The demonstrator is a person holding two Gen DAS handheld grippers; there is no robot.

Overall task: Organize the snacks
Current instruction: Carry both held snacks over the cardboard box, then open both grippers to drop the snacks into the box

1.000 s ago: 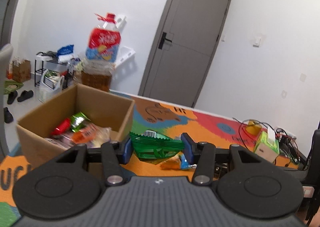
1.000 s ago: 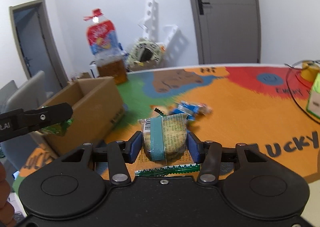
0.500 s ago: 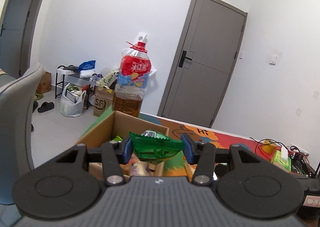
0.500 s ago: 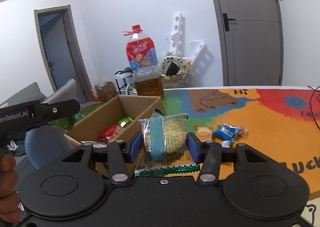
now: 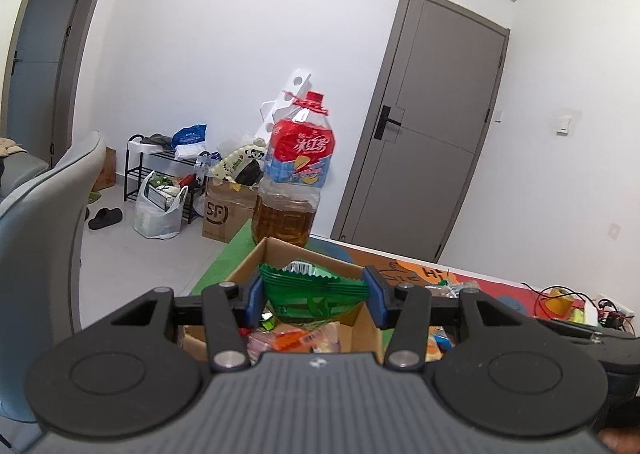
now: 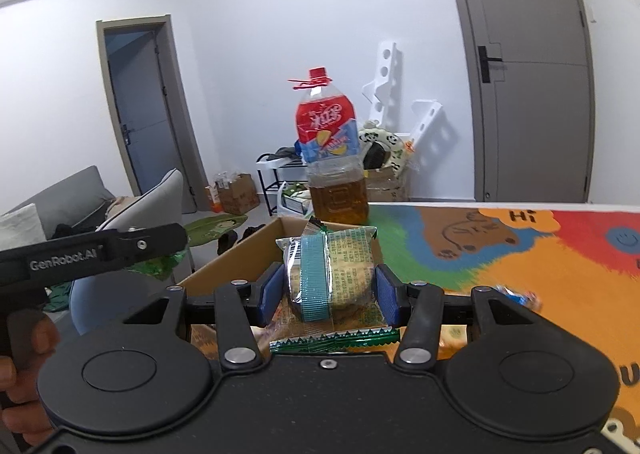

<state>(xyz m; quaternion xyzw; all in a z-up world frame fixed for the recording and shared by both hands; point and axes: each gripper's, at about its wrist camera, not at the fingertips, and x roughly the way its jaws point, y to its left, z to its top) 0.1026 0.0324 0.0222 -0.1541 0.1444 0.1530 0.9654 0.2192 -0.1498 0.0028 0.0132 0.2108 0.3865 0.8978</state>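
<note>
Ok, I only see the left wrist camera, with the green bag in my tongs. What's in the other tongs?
Observer: The right tongs are shut on a clear biscuit packet with a teal stripe.
Operator: Is it near the box?
Observer: Yes. In the right wrist view the open cardboard box lies just beyond the packet, though I can't tell if it's fully over it.
Operator: Can you see my tongs from there?
Observer: Yes. The left tongs poke in from the left, and the green bag hangs under their tip, left of the box.
</note>
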